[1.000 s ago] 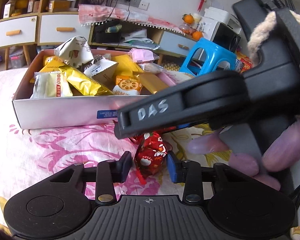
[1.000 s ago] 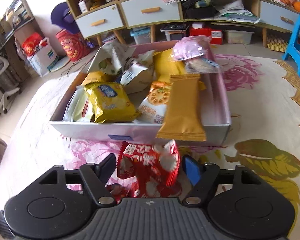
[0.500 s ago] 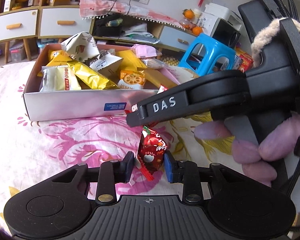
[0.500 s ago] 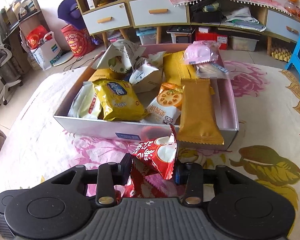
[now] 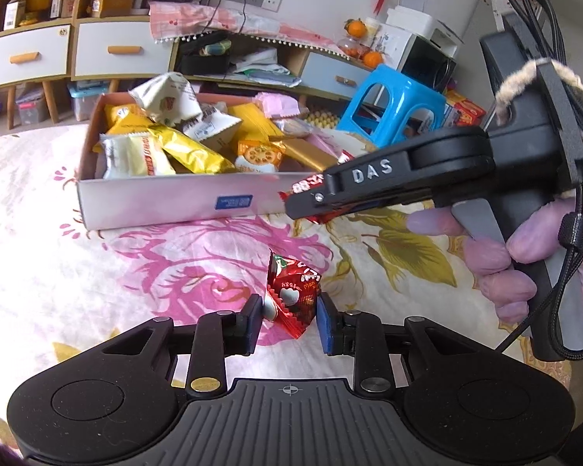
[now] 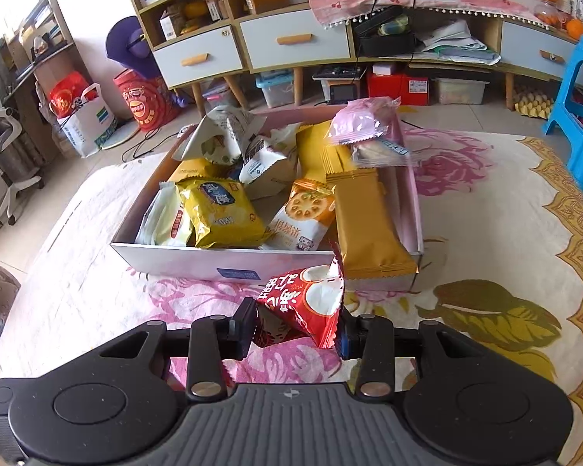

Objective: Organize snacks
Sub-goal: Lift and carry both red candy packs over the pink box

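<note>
My left gripper (image 5: 288,324) holds a small red snack packet (image 5: 293,295) just above the flowered cloth, its jaws still closing on it with both pads against the wrapper. My right gripper (image 6: 293,334) is shut on a bigger red-and-white snack packet (image 6: 307,303), lifted in front of the box. In the left wrist view the right gripper (image 5: 311,204) shows side-on to the right, with that red packet (image 5: 307,185) sticking out of its tip. The white cardboard box (image 6: 182,262), (image 5: 155,202) lies just beyond, filled with several yellow, gold, white and pink snack packs.
A flowered cloth (image 5: 175,264) covers the surface. A blue plastic stool (image 6: 579,116), (image 5: 392,105) stands to the right of the box. A low cabinet with drawers (image 6: 291,44) and floor clutter lie behind. A person's fingers (image 5: 497,256) grip the right handle.
The right gripper's jaws narrowed onto the bigger red packet and raised it. The left jaws squeezed in on the small packet and lifted it a little, drawing back from the box.
</note>
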The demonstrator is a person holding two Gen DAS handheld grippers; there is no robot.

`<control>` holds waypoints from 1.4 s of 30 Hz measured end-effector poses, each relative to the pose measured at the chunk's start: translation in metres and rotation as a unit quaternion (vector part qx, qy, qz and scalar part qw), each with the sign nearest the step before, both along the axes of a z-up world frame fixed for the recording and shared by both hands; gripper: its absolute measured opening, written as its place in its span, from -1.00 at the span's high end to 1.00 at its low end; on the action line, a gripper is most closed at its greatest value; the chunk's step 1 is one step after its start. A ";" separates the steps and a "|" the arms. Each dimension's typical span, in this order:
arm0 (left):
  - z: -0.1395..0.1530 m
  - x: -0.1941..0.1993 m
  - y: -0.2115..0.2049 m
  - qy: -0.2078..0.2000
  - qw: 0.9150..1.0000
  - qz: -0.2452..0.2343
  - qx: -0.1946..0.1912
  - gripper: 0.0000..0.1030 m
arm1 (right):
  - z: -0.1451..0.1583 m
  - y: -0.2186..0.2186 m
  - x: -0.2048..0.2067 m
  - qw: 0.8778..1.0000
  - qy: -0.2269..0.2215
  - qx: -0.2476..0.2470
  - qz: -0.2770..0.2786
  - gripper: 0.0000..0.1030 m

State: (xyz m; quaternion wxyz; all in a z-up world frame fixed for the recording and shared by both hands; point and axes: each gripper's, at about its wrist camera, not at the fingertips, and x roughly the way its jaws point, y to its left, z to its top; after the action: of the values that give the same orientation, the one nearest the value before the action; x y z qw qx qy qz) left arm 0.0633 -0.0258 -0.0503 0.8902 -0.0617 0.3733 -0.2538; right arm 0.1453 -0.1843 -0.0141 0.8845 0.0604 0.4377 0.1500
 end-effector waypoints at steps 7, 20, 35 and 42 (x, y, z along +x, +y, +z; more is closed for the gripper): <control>0.007 -0.001 0.015 -0.007 1.000 0.019 0.001 0.48 | 0.007 -0.002 -0.006 1.000 -0.008 0.006 0.002 0.42; 0.028 0.007 0.040 -0.026 0.998 0.063 -0.014 0.49 | 0.029 -0.002 -0.019 0.999 -0.025 0.044 0.004 0.42; 0.050 0.056 0.048 -0.057 0.989 0.134 -0.018 0.48 | 0.036 0.010 0.014 0.994 -0.048 0.089 -0.033 0.41; 0.038 0.085 0.050 -0.055 0.987 0.150 0.004 0.48 | 0.022 0.008 0.036 0.993 -0.028 0.103 -0.051 0.41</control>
State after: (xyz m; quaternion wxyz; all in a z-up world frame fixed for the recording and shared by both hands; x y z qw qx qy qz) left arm 0.1478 0.0242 -0.0127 0.9376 -0.0993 0.3114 -0.1187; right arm 0.1813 -0.1759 0.0079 0.8920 0.1693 0.3912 0.1507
